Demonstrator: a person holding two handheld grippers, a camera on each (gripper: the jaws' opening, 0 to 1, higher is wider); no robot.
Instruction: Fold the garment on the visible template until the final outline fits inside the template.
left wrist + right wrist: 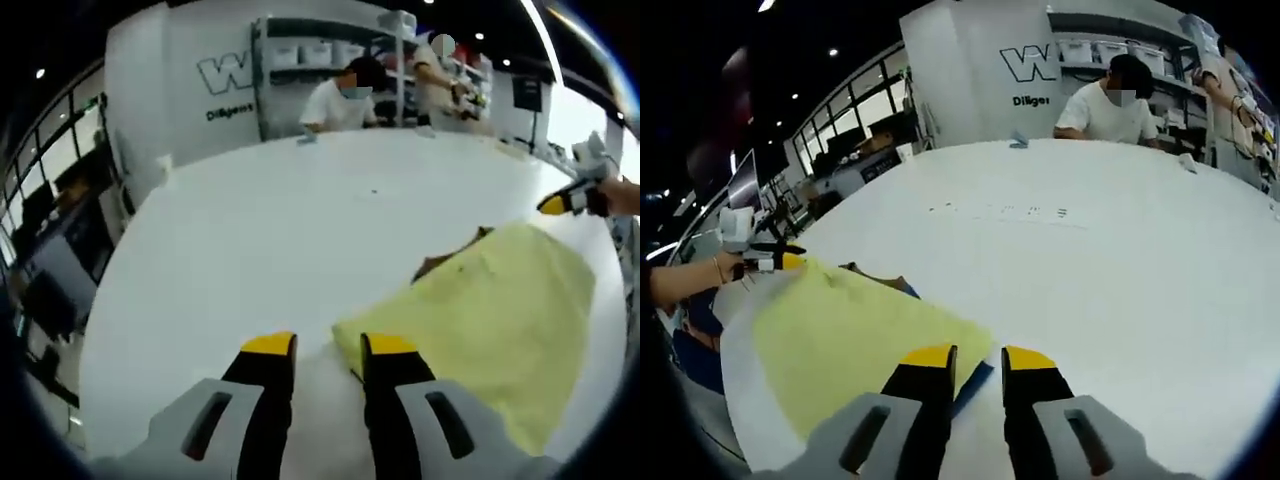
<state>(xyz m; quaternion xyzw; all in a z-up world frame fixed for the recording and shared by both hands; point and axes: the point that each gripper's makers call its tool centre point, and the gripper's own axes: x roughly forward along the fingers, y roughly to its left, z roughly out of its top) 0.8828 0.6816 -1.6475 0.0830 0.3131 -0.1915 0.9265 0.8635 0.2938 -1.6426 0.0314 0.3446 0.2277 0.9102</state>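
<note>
open left gripper (328, 345), yellow garment (500, 320), white table (300, 230)

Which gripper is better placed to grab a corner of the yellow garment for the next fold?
Left, narrowly. A corner of the yellow garment lies in the gap between the left gripper's open jaws. The right gripper is also near a corner, but that corner sits mostly beside one jaw.

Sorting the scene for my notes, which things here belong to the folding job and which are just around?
Job: yellow garment, the dark template peeking out under it, left gripper, right gripper.

Just around: white table, shelving, seated person, small blue item at the far edge.
</note>
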